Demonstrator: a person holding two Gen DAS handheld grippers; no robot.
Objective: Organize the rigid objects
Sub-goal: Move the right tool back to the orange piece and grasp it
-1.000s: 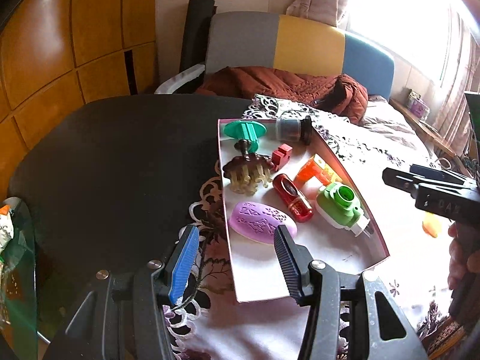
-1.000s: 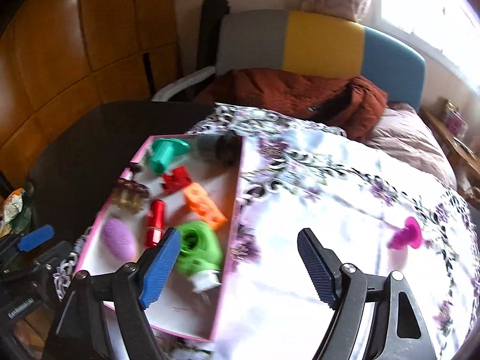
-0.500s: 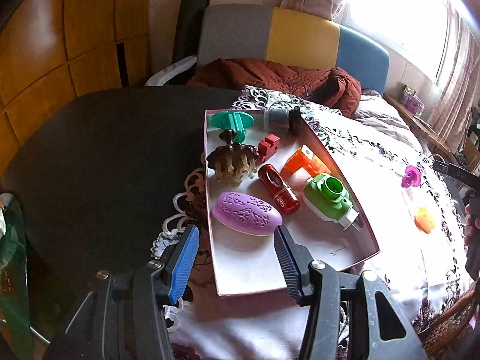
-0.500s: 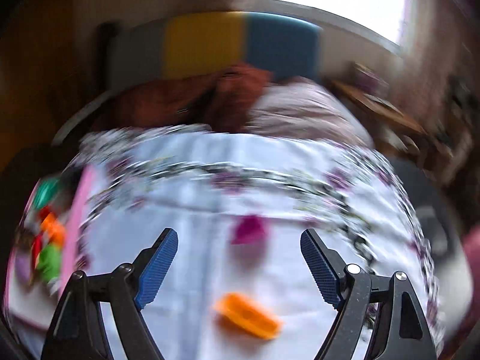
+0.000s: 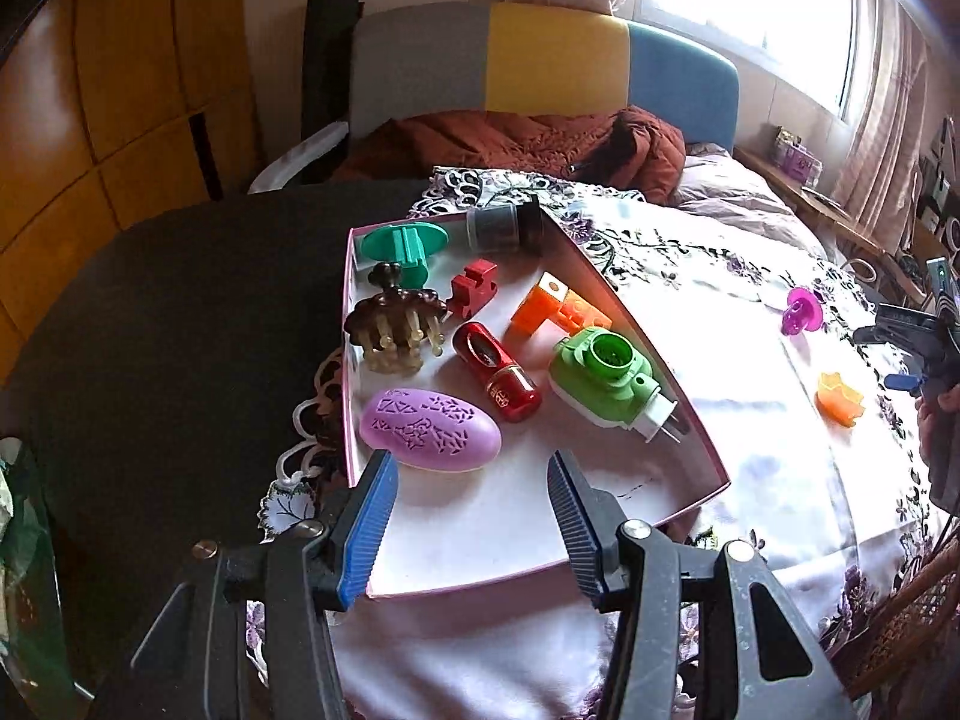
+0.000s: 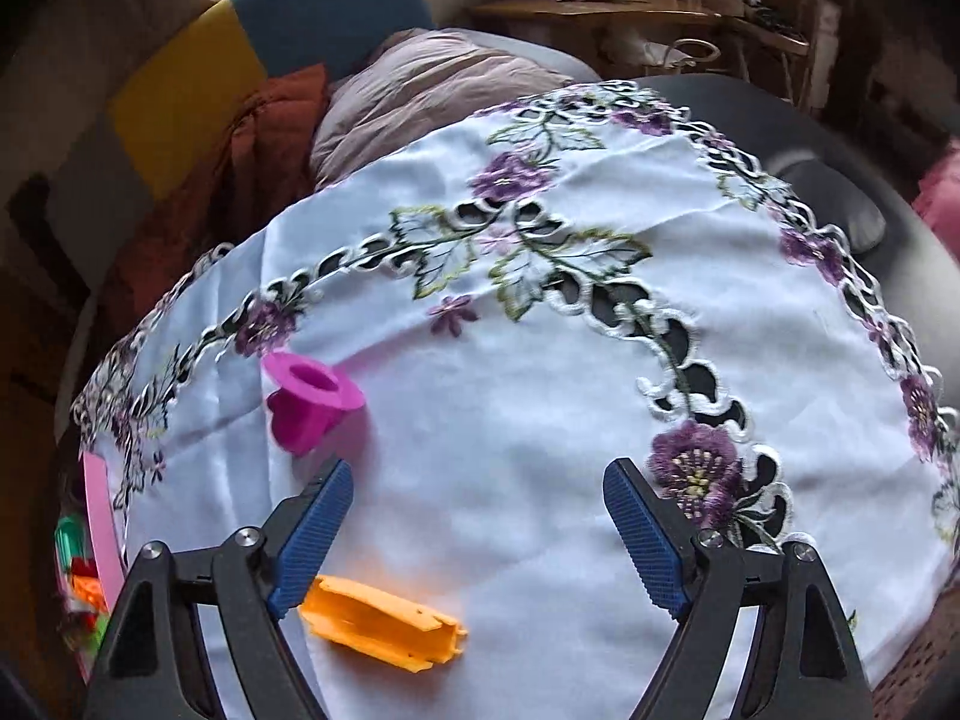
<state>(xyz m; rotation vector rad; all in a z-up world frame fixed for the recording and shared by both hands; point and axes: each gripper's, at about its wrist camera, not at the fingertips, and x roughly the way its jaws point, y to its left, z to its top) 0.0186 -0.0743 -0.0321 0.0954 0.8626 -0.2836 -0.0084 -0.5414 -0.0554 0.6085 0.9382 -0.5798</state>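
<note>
A shallow pink-rimmed box (image 5: 699, 450) on the embroidered cloth holds several rigid items: a purple oval case (image 5: 429, 429), a red bottle (image 5: 498, 381), a green plug-in device (image 5: 606, 375), an orange bracket (image 5: 558, 309), a brown claw clip (image 5: 396, 324), a teal piece (image 5: 405, 243). My left gripper (image 5: 468, 525) is open and empty over the box's near edge. A magenta flanged cup (image 6: 312, 399) and an orange piece (image 6: 384, 624) lie loose on the cloth. My right gripper (image 6: 474, 534) is open and empty above them; it also shows in the left wrist view (image 5: 906, 354).
The white floral tablecloth (image 6: 540, 360) covers part of a dark round table (image 5: 168, 312). A sofa with a rust-brown blanket (image 5: 516, 144) stands behind. A wicker edge (image 5: 900, 612) shows at the lower right. A wooden side table (image 6: 630, 18) stands beyond.
My right gripper swung right, away from the box, and now faces the magenta cup and orange piece. My left gripper pulled back slightly over the box's near edge. Both stayed open.
</note>
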